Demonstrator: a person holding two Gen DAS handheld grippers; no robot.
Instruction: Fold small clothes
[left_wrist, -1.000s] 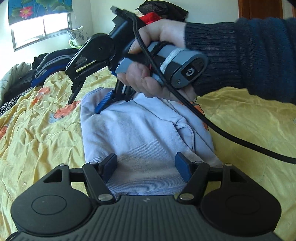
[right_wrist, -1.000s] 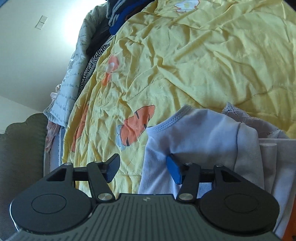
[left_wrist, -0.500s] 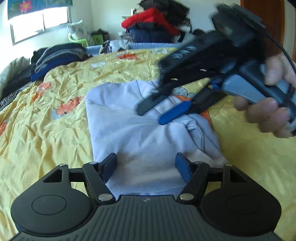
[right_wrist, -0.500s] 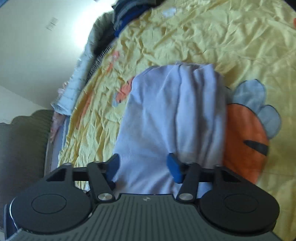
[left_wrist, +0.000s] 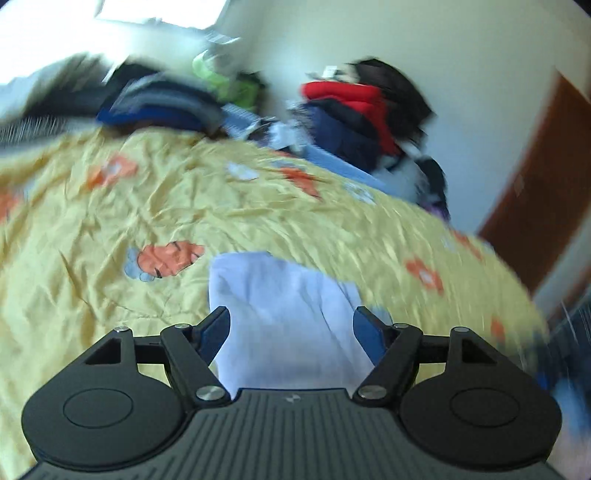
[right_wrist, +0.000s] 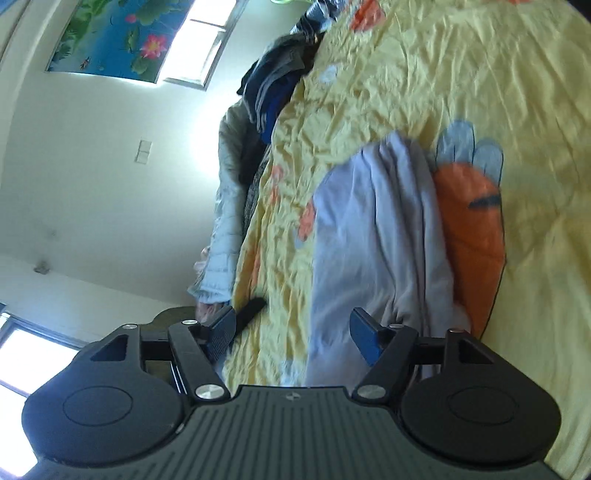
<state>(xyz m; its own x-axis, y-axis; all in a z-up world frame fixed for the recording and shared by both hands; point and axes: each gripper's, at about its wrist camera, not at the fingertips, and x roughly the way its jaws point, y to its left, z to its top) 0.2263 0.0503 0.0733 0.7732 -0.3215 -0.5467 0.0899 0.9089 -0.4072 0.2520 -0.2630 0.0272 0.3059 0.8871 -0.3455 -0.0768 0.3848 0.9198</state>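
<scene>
Currently both grippers, left (left_wrist: 291, 328) and right (right_wrist: 293, 328), have jaws wide and empty, right's just opening, over the folded pale-lilac cotton garment (left_wrist: 288, 317) on the yellow carrot-print bedsheet (left_wrist: 110, 206); risk: a jaw snagging the loose fold and undoing it.

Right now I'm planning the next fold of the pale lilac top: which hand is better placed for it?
Probably the left. Its gripper is square to the lilac top, open fingers straddling the near edge. The right gripper views it sideways, with only one finger over cloth.
</scene>
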